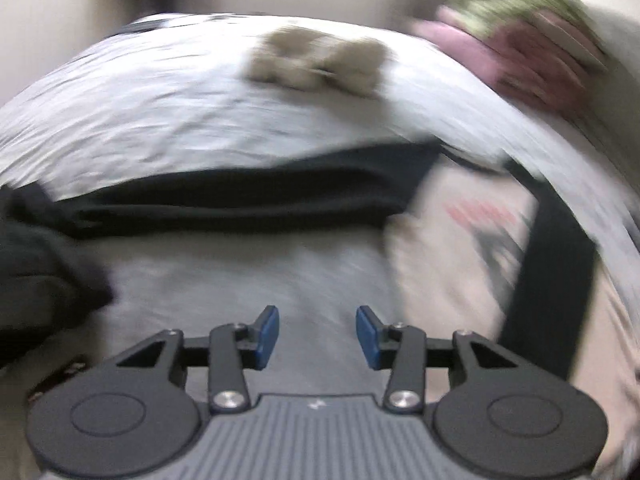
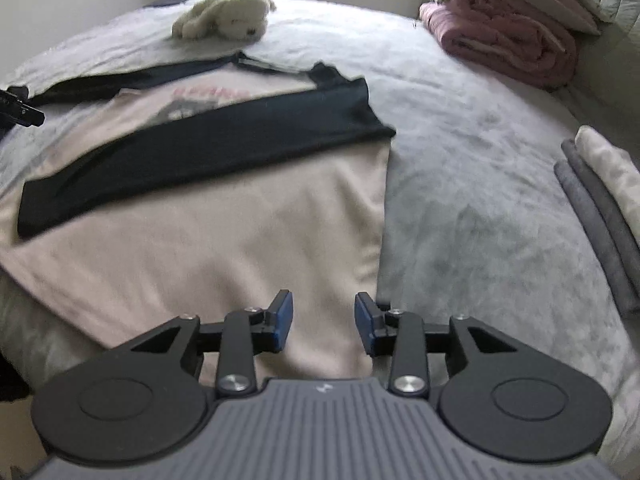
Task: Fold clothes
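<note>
The pale pink cotton T-shirt with black sleeves [image 2: 208, 208] lies flat across the grey-covered bed [image 2: 480, 184], its right side hem directly under the empty, part-open right gripper [image 2: 324, 322], nearer than the likewise empty, part-open left gripper [image 1: 317, 336].

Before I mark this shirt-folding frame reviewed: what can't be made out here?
- Left wrist view: motion blur smears the shirt; its chest print is unreadable.
- Right wrist view: the print is blurred and partly hidden under the folded black sleeve.
- Right wrist view: the grey towels are cut off by the right edge.
</note>
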`<state>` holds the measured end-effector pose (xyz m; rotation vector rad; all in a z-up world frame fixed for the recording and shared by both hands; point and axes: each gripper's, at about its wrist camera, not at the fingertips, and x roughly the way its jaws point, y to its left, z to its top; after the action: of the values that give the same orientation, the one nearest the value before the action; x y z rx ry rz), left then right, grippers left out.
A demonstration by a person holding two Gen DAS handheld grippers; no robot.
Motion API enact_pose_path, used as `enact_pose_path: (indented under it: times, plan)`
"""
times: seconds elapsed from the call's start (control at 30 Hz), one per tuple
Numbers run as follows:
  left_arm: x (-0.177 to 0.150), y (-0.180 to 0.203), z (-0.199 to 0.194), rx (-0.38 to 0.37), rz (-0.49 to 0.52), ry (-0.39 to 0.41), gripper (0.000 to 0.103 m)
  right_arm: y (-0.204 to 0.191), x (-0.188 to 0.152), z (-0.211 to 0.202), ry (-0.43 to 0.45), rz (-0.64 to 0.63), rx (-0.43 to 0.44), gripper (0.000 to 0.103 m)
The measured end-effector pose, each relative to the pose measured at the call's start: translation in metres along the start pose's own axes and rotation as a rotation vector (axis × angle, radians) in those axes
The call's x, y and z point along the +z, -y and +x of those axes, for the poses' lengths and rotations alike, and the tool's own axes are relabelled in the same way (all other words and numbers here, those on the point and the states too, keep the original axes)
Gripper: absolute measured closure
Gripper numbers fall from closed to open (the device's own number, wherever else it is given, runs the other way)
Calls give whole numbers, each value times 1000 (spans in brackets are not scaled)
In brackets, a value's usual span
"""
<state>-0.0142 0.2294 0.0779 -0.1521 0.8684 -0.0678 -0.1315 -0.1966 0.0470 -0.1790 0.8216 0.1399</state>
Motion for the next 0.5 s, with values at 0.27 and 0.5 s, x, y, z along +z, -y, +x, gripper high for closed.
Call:
enact_pose_path:
  times: [0.27,0.5]
  plan:
    - [31,-72,8,123,-337,44,56,-4,39,8,80,-28,67,57]
    - [44,-97,38,154,-529,52,54,-3,76,27,140,-110,90,56]
